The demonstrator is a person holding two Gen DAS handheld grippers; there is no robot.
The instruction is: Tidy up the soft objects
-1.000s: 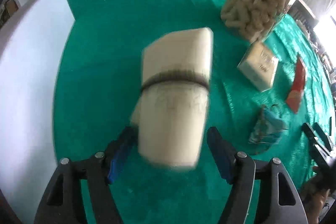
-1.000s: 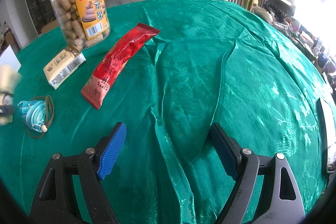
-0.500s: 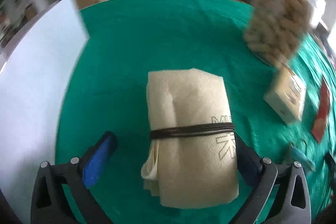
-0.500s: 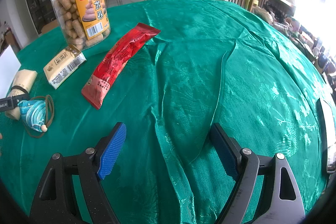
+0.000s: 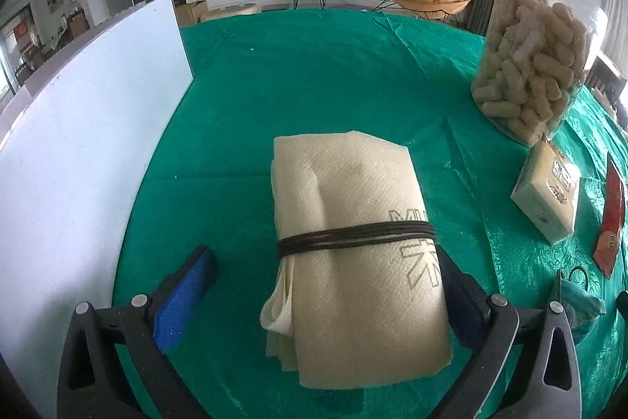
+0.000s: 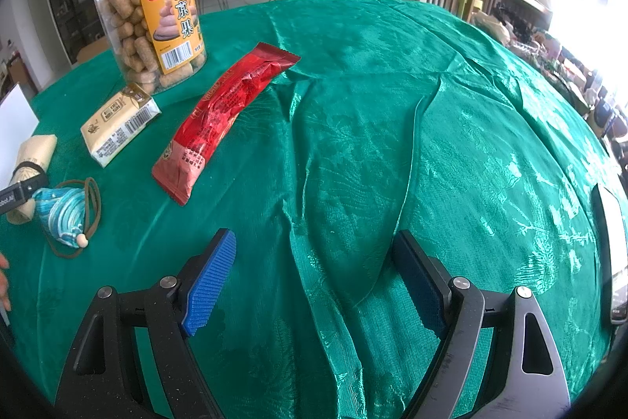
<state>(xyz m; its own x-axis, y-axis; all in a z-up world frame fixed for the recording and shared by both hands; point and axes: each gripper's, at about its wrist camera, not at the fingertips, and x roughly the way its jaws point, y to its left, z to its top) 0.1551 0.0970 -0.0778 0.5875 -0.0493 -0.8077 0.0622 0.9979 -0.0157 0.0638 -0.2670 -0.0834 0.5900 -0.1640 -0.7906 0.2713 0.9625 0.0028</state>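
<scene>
A cream folded cloth bundle (image 5: 353, 262), tied with a dark cord, lies on the green tablecloth (image 5: 314, 85). My left gripper (image 5: 322, 258) is open around it. The left pad (image 5: 184, 297) stands well clear of the bundle, and the right finger sits close against its side. The right wrist view shows the same bundle (image 6: 37, 152) at the far left. My right gripper (image 6: 314, 240) hovers open over bare, wrinkled cloth with nothing between its fingers. A blue striped pouch (image 6: 64, 214) with a brown cord lies near the bundle.
A white board (image 5: 78, 144) stands along the left of the bundle. A clear snack jar (image 6: 151, 18), a small cream packet (image 6: 117, 124) and a red wrapper (image 6: 223, 116) lie beyond the pouch. A flat dark device (image 6: 612, 254) rests at the right edge.
The cloth bundle, held up between the left jaws a second ago, now lies on the tablecloth. The left jaws have spread wide off it. The right gripper has not moved.
</scene>
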